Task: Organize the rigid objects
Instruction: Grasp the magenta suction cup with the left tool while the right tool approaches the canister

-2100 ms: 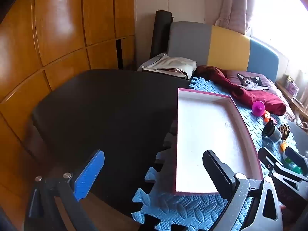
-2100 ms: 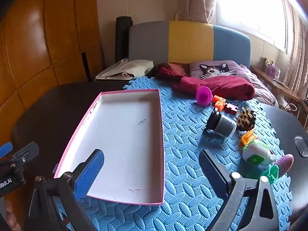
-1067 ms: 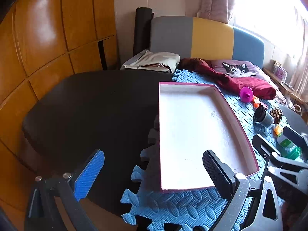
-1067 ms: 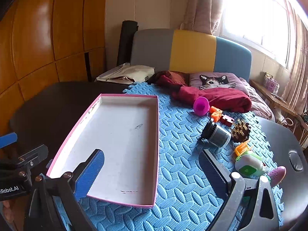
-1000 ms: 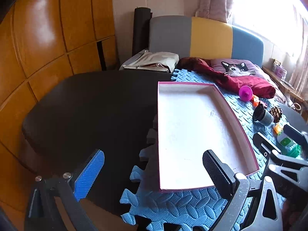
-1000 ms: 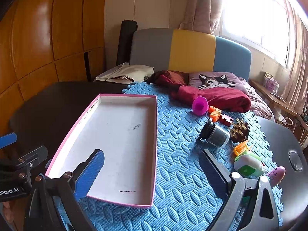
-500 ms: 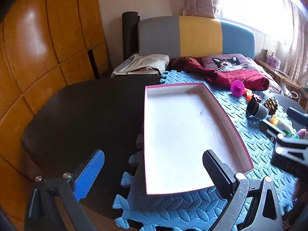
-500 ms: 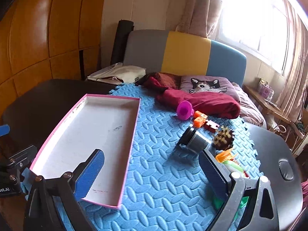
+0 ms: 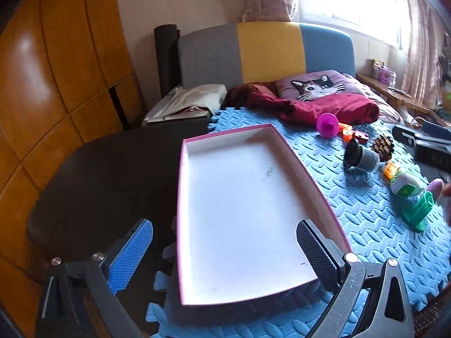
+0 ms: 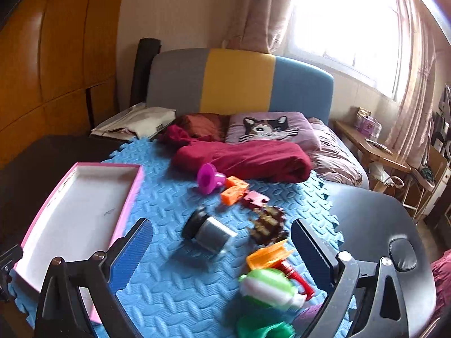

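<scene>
An empty pink-rimmed white tray (image 9: 184, 197) lies on the blue foam mat (image 9: 366, 225); it also shows at the left of the right wrist view (image 10: 135, 186). My left gripper (image 9: 222, 250) is open and empty above the tray's near end. My right gripper (image 10: 221, 249) is open and empty above the toys: a grey-black cylinder (image 10: 208, 232), a brown spiky piece (image 10: 266, 225), an orange piece (image 10: 267, 253), a green-white toy (image 10: 267, 287), a magenta cup (image 10: 207, 181), orange blocks (image 10: 234, 190). In the left wrist view they lie right of the tray, the cylinder (image 9: 360, 157) among them.
A red blanket (image 10: 242, 160) and a cat pillow (image 10: 267, 126) lie at the mat's far edge before a grey-yellow-blue headboard (image 10: 236, 81). A dark table (image 9: 98, 174) borders the mat on the left, and a black surface (image 10: 375, 225) on the right. A wooden wall (image 9: 56, 70) stands left.
My right gripper has swung right and forward, from beside the tray to over the toy cluster. My left gripper has shifted right, bringing the tray and toys more into its view.
</scene>
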### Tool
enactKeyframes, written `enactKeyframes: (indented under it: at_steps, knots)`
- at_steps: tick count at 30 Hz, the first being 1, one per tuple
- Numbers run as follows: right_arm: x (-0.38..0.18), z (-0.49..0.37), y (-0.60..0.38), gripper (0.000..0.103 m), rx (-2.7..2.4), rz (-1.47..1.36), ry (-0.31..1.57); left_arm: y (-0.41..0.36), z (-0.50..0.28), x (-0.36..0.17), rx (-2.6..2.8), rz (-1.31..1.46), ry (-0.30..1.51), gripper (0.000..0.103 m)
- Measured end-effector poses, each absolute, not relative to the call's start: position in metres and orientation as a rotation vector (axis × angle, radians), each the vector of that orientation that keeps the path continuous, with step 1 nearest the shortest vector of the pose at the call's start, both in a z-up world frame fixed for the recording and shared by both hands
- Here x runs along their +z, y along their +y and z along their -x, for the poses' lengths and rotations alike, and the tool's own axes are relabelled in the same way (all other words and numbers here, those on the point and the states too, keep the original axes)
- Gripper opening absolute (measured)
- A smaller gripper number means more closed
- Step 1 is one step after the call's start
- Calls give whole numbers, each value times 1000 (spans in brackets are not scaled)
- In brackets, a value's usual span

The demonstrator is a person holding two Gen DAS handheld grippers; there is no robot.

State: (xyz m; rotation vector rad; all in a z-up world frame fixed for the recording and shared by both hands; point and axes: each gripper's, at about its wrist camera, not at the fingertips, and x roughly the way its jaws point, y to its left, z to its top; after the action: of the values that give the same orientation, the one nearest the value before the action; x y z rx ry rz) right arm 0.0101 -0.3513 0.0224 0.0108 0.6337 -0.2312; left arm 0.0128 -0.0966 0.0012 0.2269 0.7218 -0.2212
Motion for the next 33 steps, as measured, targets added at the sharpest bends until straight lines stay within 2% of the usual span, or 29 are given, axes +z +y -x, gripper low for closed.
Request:
enactKeyframes:
  at_steps: [11, 15, 25, 33]
  knots:
    - [-4, -11, -450, 100, -310, -256, 641, -130, -37, 3, -385, -120, 799, 103]
    - [-1, -7, -461, 100, -319, -327, 624, -147, -58, 3, -456, -60, 854, 103]
    - [0, -1, -475, 100, -311, -432, 613, -219, -118, 11, -491, -129, 863, 100]
    - [-3, -1, -482, 100, -304, -481, 625, -286, -177, -5, -577, -156, 906, 98]
